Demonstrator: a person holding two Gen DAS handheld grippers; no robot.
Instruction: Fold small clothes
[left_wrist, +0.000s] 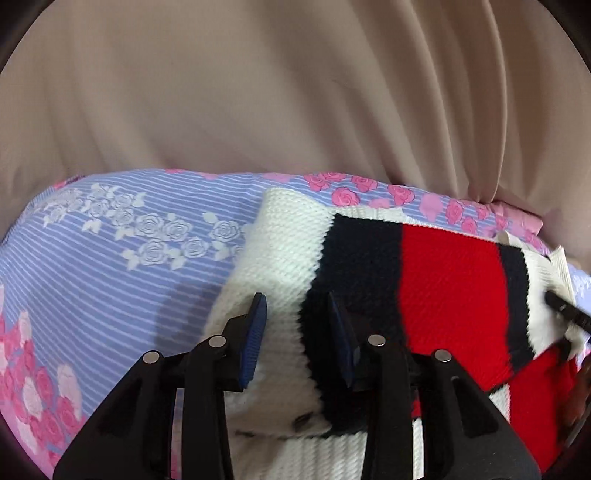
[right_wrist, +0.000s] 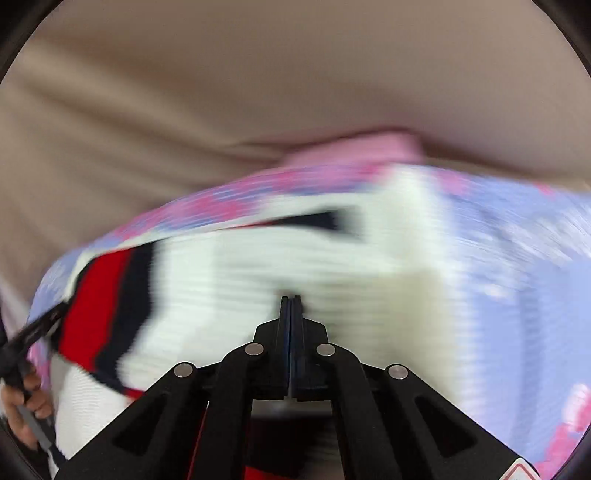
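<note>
1. Sweater (left_wrist: 443, 280): a small knitted garment in white, navy and red bands, lying on a bedsheet (left_wrist: 110, 266) with lilac stripes and pink and white rose prints. It occupies the right half of the left wrist view; a ribbed white hem shows at the bottom of that frame.
2. Beige curtain (left_wrist: 295, 92): hangs in folds behind the bedsheet and fills the upper part of both views.
3. Left gripper (left_wrist: 297, 321): jaws released, with a clear gap between the two blue-padded fingers (left_wrist: 255, 339). The white and navy knit shows in the gap. The fingers sit directly over the sweater; contact with the fabric cannot be confirmed.
4. Right gripper (right_wrist: 291, 299): jaws clenched, the two fingers pressed flat together with no visible gap. The tips lie over the white ribbed part of the sweater (right_wrist: 258, 266). Whether fabric is pinched between them cannot be determined.
5. Right wrist view: strongly motion-blurred. The red and navy bands appear at the left of the frame, with the bedsheet (right_wrist: 517, 258) to the right.
6. Hand (right_wrist: 26, 410): visible at the lower left edge of the right wrist view, wrapped round a dark handle.
</note>
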